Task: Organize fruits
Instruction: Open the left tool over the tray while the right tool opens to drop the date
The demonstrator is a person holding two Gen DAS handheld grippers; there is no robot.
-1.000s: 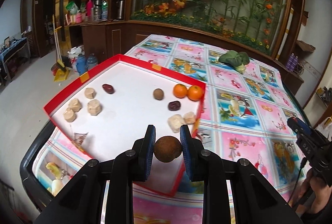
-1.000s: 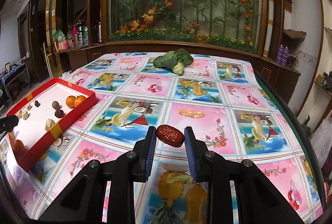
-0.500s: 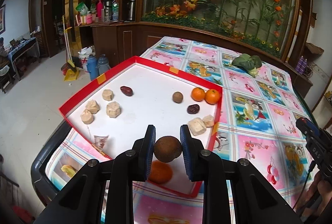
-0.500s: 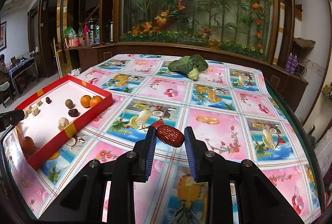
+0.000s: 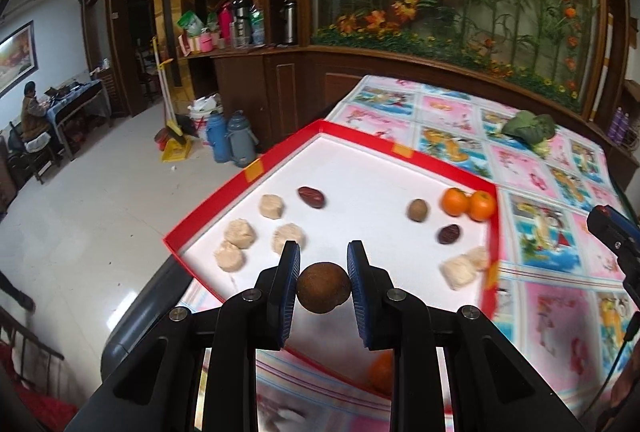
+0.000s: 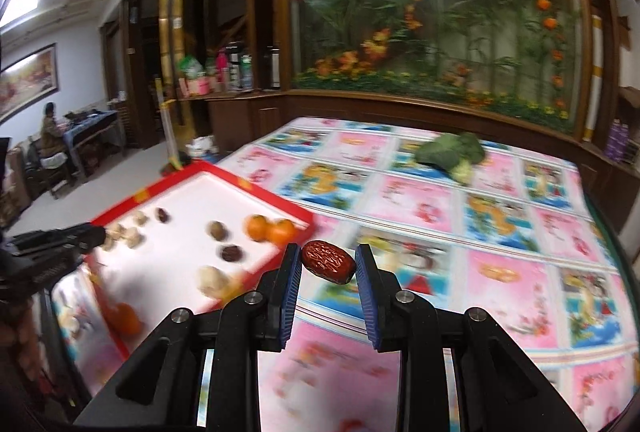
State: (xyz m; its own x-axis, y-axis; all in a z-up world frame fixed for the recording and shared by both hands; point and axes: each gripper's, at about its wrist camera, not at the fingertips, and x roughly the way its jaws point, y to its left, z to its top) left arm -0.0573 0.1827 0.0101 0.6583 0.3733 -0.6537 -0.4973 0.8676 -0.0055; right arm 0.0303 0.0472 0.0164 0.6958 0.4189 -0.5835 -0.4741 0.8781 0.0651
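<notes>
L gripper (image 5: 323,274) clamps a round brown fruit (image 5: 323,292) between blue pads, over near edge of red-rimmed white tray (image 5: 360,167). Just beyond: pale beige lumps (image 5: 240,235), dark dates, two oranges (image 5: 470,203). R gripper (image 6: 328,264) pinches a wrinkled red date (image 6: 328,260), tray to its left; green leafy veg (image 6: 450,149) far ahead.

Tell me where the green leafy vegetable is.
Right wrist view: the green leafy vegetable lies on the fruit-print tablecloth at the table's far side, apart from the red tray.
</notes>
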